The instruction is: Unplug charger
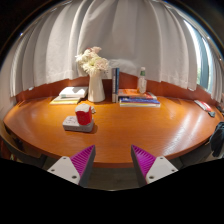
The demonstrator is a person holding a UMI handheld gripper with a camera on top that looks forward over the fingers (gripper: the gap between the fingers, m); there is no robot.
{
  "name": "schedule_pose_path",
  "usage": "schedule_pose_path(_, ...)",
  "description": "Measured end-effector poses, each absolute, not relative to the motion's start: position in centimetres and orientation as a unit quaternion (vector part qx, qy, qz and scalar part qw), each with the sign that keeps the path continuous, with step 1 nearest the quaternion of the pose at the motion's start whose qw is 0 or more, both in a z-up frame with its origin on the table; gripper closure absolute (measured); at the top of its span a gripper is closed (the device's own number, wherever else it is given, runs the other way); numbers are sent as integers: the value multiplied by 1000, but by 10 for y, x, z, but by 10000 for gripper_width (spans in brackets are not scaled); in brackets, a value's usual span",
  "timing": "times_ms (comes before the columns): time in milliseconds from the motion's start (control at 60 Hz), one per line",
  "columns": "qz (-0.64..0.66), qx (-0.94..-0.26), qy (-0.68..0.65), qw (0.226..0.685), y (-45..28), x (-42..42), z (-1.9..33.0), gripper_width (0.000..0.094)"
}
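— Scanning left to right, what's there?
— My gripper (113, 163) hangs with fingers apart. Red charger (84, 116) stands upright in the white power strip (76, 124), left of the wooden desk's (150, 125) bare middle; books (138, 98) lie right.

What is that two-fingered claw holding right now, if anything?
Nothing. The gripper is open, with only bare wooden table showing between its fingers. The red charger sits on the power strip well beyond them, untouched.
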State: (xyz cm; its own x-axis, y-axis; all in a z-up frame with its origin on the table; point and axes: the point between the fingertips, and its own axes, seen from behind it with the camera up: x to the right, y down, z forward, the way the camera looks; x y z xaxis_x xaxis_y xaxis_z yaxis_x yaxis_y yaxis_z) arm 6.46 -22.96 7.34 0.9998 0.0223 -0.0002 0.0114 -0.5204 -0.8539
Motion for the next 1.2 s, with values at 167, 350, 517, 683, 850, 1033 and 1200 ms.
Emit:
schedule_pose_path(167,41,-870,-47,488,-168,-20,57,229)
schedule_pose_path(350,48,-862,-59,501,-93,-63,58,226)
schedule_pose_path(517,37,-862,-23,506,-44,-61,51,232)
schedule_pose_path(683,32,-871,-17,490,-38,-60,39,487)
schedule_pose_path(850,46,-882,-7,469,-34,-61,36,573)
schedule_pose_path(1033,57,-915,-47,395,-39,-62,39,609)
schedule_pose_path(1200,15,-809,7,588,10,28,253,611)
